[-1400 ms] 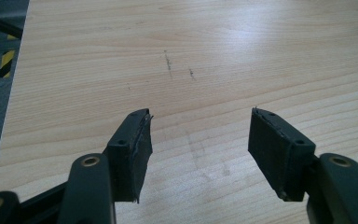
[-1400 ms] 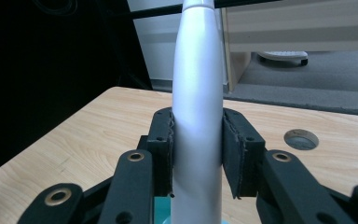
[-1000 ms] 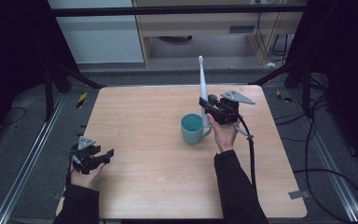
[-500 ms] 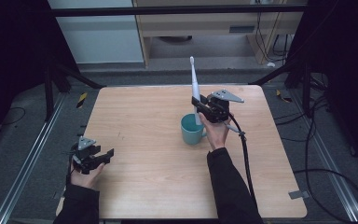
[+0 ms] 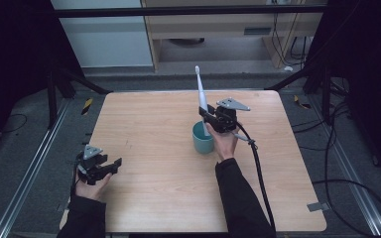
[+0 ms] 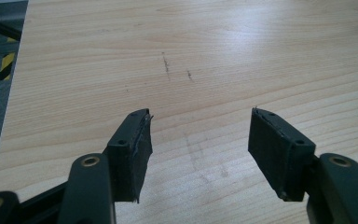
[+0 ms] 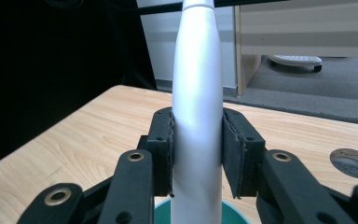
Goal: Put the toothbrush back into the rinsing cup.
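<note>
A white electric toothbrush stands almost upright with its lower end inside a teal mug near the middle of the wooden table. My right gripper is shut on the toothbrush's handle just above the mug. In the right gripper view both pads press the white handle, and the mug's teal rim shows below. My left gripper rests open at the table's front left. Its jaws stand wide apart over bare wood in the left gripper view.
A thick black cable trails from the right gripper along the forearm to the table's front. Dark metal frame legs stand off the table's back corners. A light desk stands behind the table.
The right gripper has carried the toothbrush leftward and toward the person, from beside the mug to over it, and its lower end now sits inside the mug. The left gripper has stayed put.
</note>
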A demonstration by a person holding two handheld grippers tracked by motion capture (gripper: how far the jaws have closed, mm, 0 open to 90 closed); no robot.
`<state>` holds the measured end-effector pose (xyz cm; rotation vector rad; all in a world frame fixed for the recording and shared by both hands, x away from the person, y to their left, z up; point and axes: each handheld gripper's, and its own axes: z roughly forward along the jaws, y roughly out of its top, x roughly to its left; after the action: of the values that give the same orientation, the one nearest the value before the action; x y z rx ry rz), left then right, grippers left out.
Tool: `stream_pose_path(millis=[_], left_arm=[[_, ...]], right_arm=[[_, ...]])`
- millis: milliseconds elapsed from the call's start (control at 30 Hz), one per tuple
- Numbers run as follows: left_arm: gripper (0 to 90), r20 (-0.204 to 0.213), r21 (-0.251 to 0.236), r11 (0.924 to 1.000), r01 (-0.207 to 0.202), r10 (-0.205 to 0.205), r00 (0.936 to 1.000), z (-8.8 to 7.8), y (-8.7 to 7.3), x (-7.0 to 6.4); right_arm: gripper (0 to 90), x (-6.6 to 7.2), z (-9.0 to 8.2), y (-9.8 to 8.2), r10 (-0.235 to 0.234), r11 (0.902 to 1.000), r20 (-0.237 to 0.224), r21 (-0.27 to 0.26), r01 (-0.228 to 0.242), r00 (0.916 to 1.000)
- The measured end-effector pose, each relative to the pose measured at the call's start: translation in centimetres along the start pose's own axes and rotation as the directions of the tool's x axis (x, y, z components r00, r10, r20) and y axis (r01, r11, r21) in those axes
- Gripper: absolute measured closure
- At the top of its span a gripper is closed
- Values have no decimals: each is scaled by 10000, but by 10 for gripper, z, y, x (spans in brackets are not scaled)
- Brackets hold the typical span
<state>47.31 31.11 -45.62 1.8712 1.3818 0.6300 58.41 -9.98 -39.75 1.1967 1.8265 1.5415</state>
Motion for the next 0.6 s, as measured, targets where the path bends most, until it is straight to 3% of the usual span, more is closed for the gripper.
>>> stream_pose_path(millis=[600], left_arm=[[386,4,-15,10000,-8,8,10000,0,0,0]], right_arm=[[664,6,9,-11,-611,9968,257,536,597,9978]])
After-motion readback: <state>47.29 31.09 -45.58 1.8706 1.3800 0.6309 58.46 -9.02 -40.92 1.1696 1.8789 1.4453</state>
